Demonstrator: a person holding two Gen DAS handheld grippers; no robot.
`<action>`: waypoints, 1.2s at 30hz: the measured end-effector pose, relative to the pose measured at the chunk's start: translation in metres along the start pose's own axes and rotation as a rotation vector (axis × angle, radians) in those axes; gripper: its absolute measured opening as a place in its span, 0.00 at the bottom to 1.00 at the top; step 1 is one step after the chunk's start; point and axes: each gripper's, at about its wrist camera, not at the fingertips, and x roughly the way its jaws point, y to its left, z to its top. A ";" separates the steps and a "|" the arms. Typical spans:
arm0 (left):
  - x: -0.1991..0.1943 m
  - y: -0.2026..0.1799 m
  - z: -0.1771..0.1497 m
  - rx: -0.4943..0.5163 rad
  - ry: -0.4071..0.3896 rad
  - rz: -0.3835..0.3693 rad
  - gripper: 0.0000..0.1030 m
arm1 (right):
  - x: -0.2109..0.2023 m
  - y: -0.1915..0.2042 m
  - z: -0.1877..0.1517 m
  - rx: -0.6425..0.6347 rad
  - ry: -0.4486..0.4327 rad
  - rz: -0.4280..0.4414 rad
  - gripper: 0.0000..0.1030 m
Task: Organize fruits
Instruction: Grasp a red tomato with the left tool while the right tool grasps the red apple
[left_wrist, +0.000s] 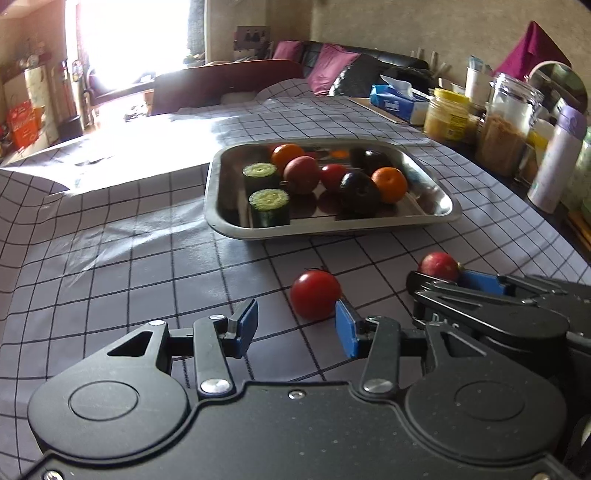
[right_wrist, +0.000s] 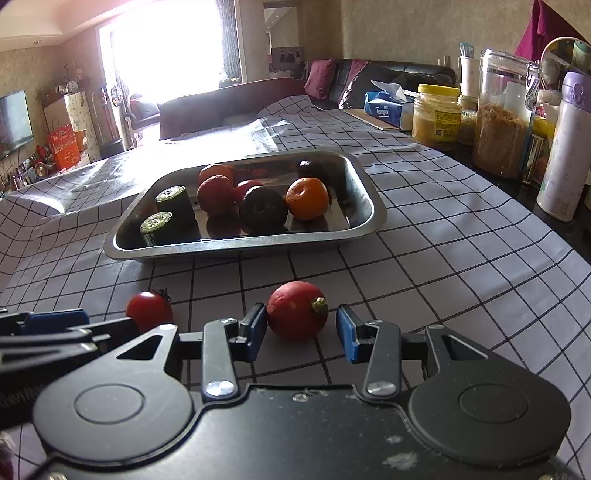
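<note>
Both grippers sat low over the checked tablecloth (left_wrist: 110, 258), side by side, w/ the steel tray (left_wrist: 439, 214) just beyond them.

The left gripper (left_wrist: 295, 325) was spread wide, nothing in it. A small red tomato (left_wrist: 316, 293) lay on the cloth right at its right blue pad (left_wrist: 347, 328), touching or nearly so – couldn't tell which. The left pad was well clear of it.

The right gripper (right_wrist: 301, 328) was also released, jaws parted around a red, stemmed fruit (right_wrist: 297, 310) – looked like a radish or small apple, couldn't be sure. The left pad (right_wrist: 255, 328) was touching or just about touching its side; the right pad stood a bit apart, next to the green stem. Fruit rested on the cloth, not lifted.

In the tray: two cut cucumber chunks (right_wrist: 173, 203) at the left end, standing on end, two oranges (right_wrist: 307, 198), a couple of reddish round fruits (right_wrist: 215, 194), and dark purple ones (right_wrist: 263, 209), all bunched toward the middle.

Along the right table edge stood a yellow-lid jar (right_wrist: 436, 118), a tall glass jar (right_wrist: 504, 122) w/ brown contents, a tissue pack (right_wrist: 388, 109) and a pale flask (right_wrist: 563, 147).
</note>
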 end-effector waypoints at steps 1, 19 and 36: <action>0.001 0.000 0.000 0.000 0.002 -0.004 0.52 | 0.001 0.000 0.000 -0.005 0.000 -0.004 0.43; 0.018 -0.006 0.004 -0.010 -0.011 0.009 0.53 | -0.004 -0.014 0.001 0.040 0.022 0.019 0.35; 0.027 -0.008 0.005 -0.017 -0.002 0.000 0.45 | -0.009 -0.018 -0.003 0.049 0.021 0.012 0.35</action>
